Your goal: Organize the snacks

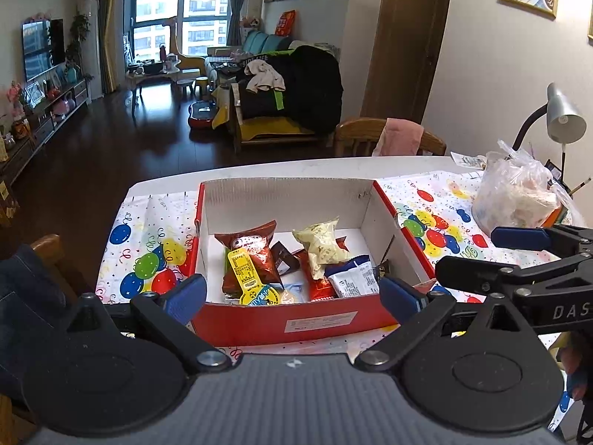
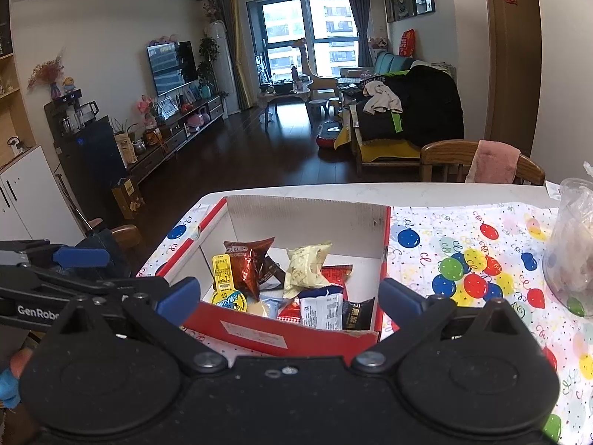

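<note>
A red cardboard box with a white inside stands on the balloon-print tablecloth; it also shows in the right wrist view. Inside lie several snack packs: a brown Oreo pack, a yellow-labelled snack, a cream wrapper, a white and blue pack. My left gripper is open and empty in front of the box. My right gripper is open and empty, also in front of the box. The right gripper shows in the left wrist view.
A tied clear plastic bag stands on the tablecloth to the right. A grey desk lamp stands behind it. A wooden chair with a pink cloth is at the table's far side. The table's far edge is close behind the box.
</note>
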The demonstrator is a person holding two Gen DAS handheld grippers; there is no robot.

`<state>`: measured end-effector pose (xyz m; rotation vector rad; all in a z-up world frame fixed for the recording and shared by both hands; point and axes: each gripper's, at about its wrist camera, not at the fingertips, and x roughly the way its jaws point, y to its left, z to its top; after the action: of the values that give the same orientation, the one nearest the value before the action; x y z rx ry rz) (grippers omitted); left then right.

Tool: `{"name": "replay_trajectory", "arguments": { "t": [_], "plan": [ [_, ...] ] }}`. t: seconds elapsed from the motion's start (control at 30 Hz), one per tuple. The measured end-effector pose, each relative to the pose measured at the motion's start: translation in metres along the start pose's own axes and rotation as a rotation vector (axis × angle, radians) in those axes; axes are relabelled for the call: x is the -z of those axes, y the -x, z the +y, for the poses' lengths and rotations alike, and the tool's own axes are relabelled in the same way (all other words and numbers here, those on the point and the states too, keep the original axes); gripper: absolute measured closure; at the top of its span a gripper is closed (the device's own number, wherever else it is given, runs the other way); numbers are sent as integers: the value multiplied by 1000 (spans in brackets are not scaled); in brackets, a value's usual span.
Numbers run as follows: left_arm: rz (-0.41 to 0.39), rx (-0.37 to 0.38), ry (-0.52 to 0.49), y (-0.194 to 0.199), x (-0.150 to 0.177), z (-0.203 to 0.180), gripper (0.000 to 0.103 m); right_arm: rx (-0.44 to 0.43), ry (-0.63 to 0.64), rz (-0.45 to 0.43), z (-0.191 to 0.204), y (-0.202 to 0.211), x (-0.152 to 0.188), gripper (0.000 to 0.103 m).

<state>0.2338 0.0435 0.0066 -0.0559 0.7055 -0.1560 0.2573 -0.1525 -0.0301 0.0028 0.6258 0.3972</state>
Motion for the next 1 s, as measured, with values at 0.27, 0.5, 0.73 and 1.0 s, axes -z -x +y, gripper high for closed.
{"name": "replay_trajectory", "arguments": {
  "t": [0.27, 0.5, 0.73, 1.0],
  "plan": [
    [3, -1, 1, 1, 1, 0, 3, -4, -5, -2, 1, 1, 2, 0],
    [-1, -7, 12, 2, 1, 2, 3, -10, -5, -3, 3, 2, 4, 0],
    [2, -17, 15, 1, 1, 3, 3, -14, -7, -1, 3, 4, 6, 0],
    [-1, -15, 12, 2, 0, 2, 3, -12, -10, 0, 2, 4, 7, 0]
  ]
}}
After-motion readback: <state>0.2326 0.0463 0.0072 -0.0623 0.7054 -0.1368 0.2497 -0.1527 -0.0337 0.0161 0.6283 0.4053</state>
